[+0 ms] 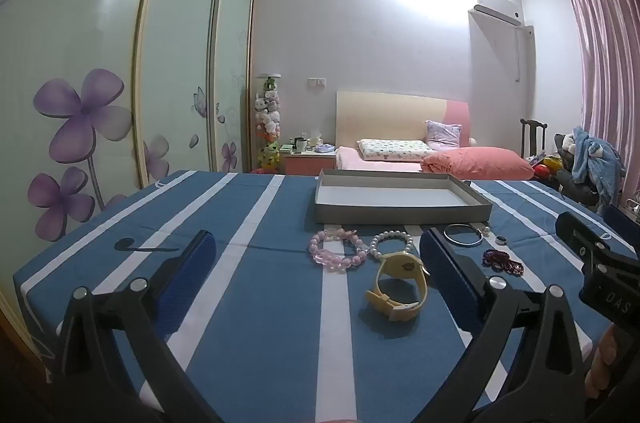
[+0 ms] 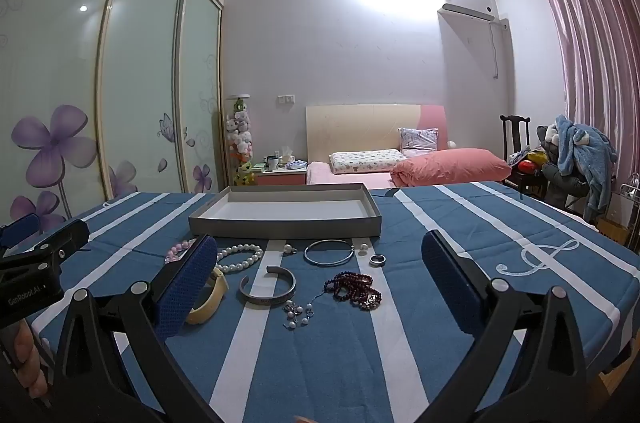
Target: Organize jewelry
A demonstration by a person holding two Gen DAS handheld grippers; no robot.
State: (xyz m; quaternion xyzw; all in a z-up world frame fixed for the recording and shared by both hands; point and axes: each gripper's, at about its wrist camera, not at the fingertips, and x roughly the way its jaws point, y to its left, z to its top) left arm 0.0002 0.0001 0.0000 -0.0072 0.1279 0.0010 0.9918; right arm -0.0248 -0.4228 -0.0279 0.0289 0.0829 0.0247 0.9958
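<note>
Landmark: grey tray (image 2: 280, 227), empty, at far middle of striped cloth (image 2: 440, 303); all places below given from tray.
Left tongs (image 1: 316, 263): wide apart, nothing between, hovering low over cloth on near side of tray.
Right tongs (image 2: 320, 263): wide apart, nothing between, likewise near side of tray.
Watch (image 1: 400, 283): yellow, nearest piece in front of tray's left half; strap loop standing on edge, long axis running roughly toward tray; just inside left tongs' right finger.
Pink beads (image 1: 336, 249): between watch and tray, left of pearl bracelet (image 2: 240, 257).
Cuff (image 2: 268, 287): open silver band, flat, centred between right tongs' fingers, gap facing tray.
Bangle (image 2: 328, 252): thin, just before tray's front wall.
Ring (image 2: 377, 259): right of bangle.
Dark beads (image 2: 354, 285): heaped, right of cuff.
Small chain (image 2: 296, 313): farthest from tray, beside dark beads.
Deciding relation: watch nearer left tongs, cuff and dark beads nearer right; tray straight ahead of both.
Judged stage: nothing yet in tray.
</note>
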